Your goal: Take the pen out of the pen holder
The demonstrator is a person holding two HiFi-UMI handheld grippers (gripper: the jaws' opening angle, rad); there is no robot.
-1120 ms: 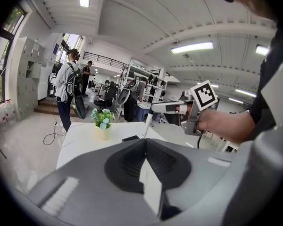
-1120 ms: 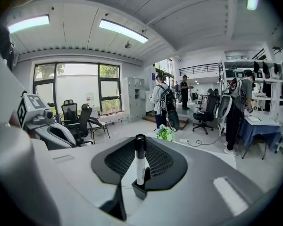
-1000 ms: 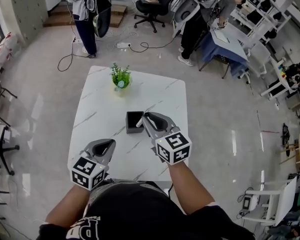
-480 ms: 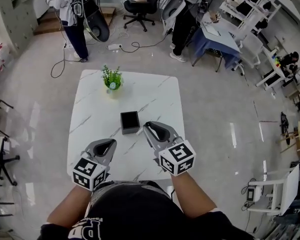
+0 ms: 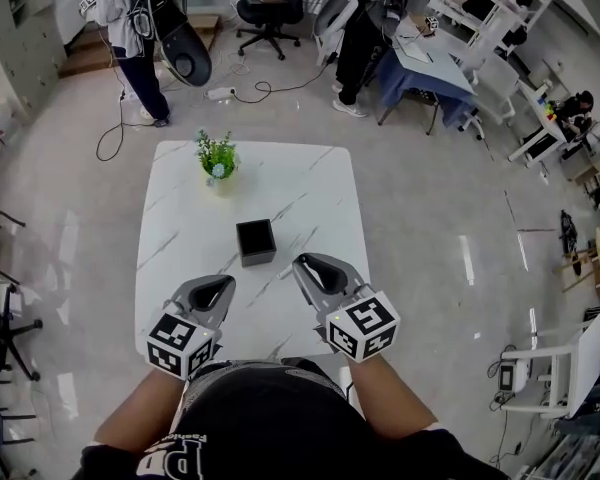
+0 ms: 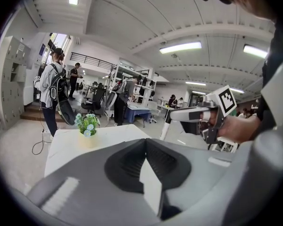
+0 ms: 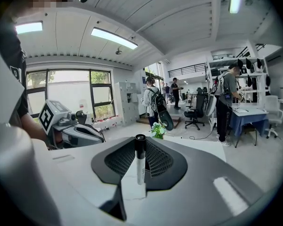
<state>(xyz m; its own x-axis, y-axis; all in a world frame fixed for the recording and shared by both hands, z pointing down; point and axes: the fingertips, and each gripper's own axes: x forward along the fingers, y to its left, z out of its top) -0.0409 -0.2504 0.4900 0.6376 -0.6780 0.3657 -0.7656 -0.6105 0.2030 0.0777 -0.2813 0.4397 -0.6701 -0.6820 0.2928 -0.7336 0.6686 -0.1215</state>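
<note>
The black square pen holder [image 5: 256,241] stands near the middle of the white marble table [image 5: 300,183]. My right gripper [image 5: 306,262] hovers just right of and nearer than the holder, apart from it. In the right gripper view a white pen with a black cap [image 7: 140,166] stands upright between the jaws, and my right gripper [image 7: 140,141] is shut on it. The pen is hidden in the head view. My left gripper [image 5: 218,282] hangs over the table's near left part; in the left gripper view its jaws meet with nothing between them [image 6: 145,141].
A small potted plant [image 5: 216,158] sits at the table's far left. Beyond the table are people standing [image 5: 130,28], office chairs [image 5: 265,8], a desk [image 5: 430,68] and cables on the floor [image 5: 120,128].
My right gripper has drawn back from the pen holder toward me with the pen. The holder now stands apart from it. The left gripper has barely moved.
</note>
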